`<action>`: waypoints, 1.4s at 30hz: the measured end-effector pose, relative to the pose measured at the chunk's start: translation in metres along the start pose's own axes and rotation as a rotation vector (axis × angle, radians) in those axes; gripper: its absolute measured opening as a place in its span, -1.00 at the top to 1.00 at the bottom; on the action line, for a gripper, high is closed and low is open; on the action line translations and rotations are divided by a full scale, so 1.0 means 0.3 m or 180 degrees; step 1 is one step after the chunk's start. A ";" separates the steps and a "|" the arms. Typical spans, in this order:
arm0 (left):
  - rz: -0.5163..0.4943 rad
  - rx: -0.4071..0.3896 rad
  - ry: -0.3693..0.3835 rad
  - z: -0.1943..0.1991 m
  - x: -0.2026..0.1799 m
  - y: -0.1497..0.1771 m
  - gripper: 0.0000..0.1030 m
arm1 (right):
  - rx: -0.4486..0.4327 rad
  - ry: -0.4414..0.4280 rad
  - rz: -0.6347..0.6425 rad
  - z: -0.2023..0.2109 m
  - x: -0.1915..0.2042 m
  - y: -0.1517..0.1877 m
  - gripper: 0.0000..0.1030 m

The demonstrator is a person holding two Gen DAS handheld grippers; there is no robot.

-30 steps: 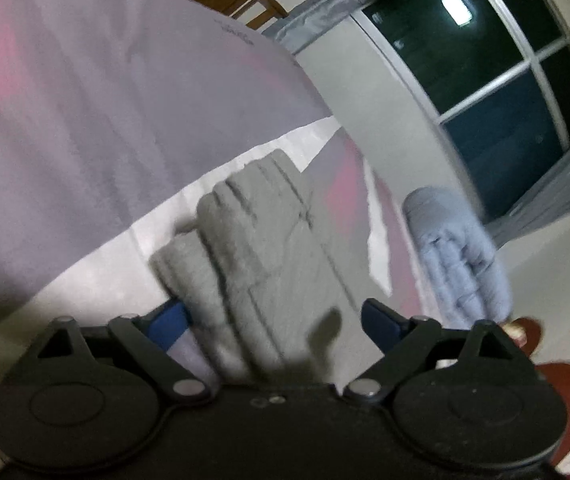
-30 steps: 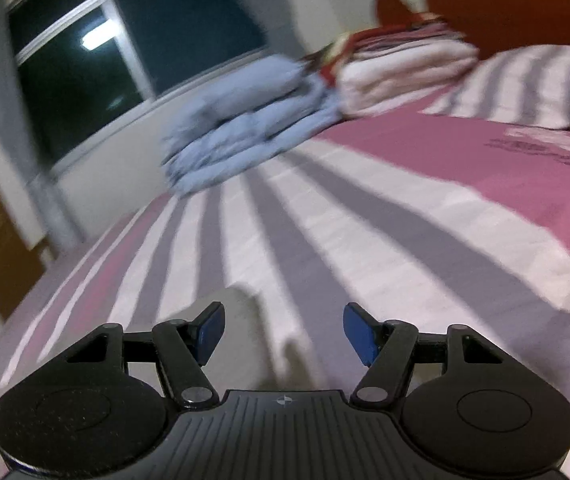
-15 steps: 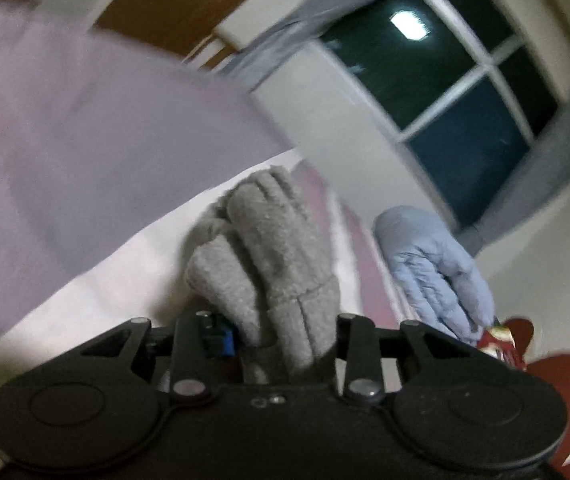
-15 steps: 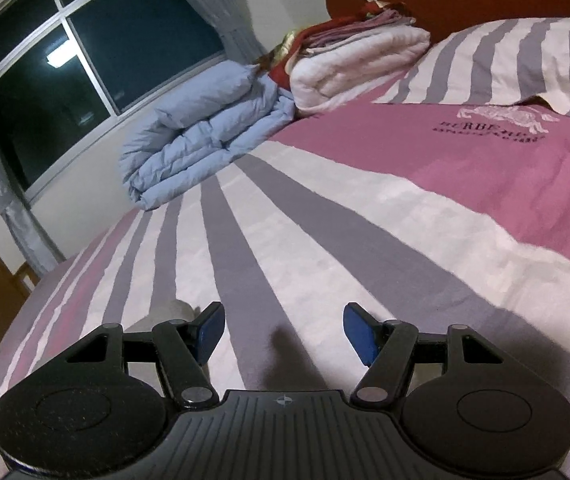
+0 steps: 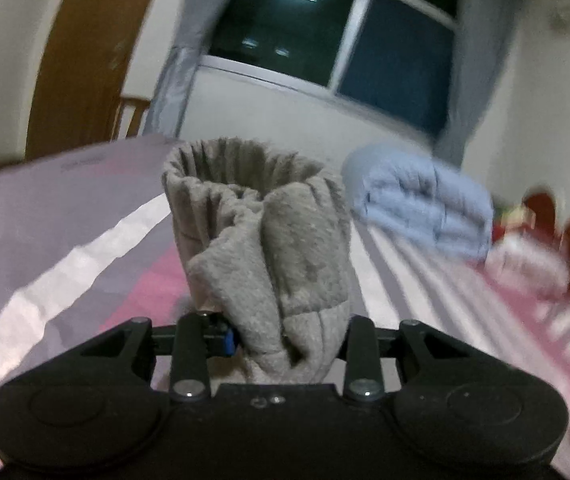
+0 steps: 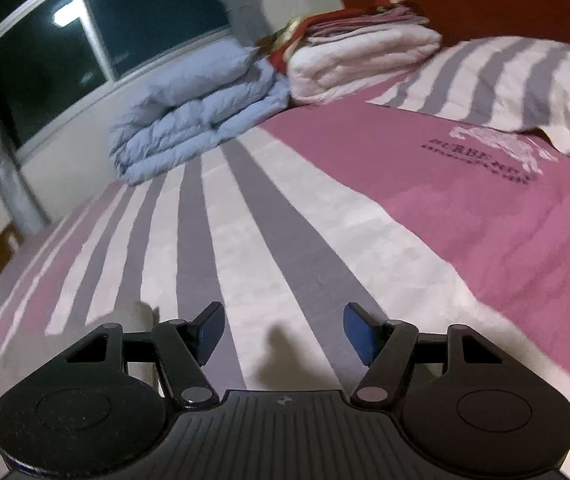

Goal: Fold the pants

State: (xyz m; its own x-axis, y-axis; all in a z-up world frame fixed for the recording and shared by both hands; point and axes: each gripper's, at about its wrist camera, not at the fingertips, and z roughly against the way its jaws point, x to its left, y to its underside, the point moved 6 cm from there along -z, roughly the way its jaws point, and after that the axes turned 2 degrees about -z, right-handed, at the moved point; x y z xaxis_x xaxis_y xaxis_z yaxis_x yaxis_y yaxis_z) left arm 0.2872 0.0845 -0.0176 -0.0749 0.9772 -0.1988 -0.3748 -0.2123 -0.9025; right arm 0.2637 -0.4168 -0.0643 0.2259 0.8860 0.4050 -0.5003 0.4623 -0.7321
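The grey fleece pants (image 5: 269,240) rise bunched in front of the left wrist camera, the gathered waistband curling at the top. My left gripper (image 5: 285,340) is shut on their lower folds and carries them above the striped bed (image 5: 65,248). In the right wrist view my right gripper (image 6: 283,334) stands open just over the bedspread (image 6: 285,220), nothing between its blue pads. The pants do not show in that view.
A folded pale-blue duvet (image 6: 201,120) and a stack of white and red blankets (image 6: 365,52) lie at the far side of the bed by the window. A striped pillow (image 6: 505,76) sits at the headboard. A wooden door (image 5: 85,52) stands left of the curtain.
My left gripper closed on the grey pants and lifted them off the bed, rolling level as it rose. My right gripper shifted a little over the bedspread and stayed open.
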 end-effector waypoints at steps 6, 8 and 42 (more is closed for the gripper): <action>-0.0429 0.0086 0.0143 -0.015 -0.224 0.052 0.53 | -0.0039 -0.0053 0.0237 0.017 -0.037 -0.007 -0.28; -0.0612 0.0092 0.0259 -0.032 -0.328 0.060 0.53 | -0.0054 -0.0088 0.0246 0.022 -0.059 -0.014 -0.28; -0.1075 0.0233 0.0156 0.030 -0.185 0.162 -0.75 | 0.0141 -0.0713 0.0102 0.099 0.108 0.114 -0.34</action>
State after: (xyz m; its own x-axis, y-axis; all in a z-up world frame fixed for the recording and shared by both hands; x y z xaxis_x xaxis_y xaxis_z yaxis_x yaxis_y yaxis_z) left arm 0.2647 0.0201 -0.0470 0.1085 0.9903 0.0866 -0.4363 0.1257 -0.8910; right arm 0.2289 -0.3734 -0.0600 0.0204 0.8674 0.4971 -0.5416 0.4276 -0.7238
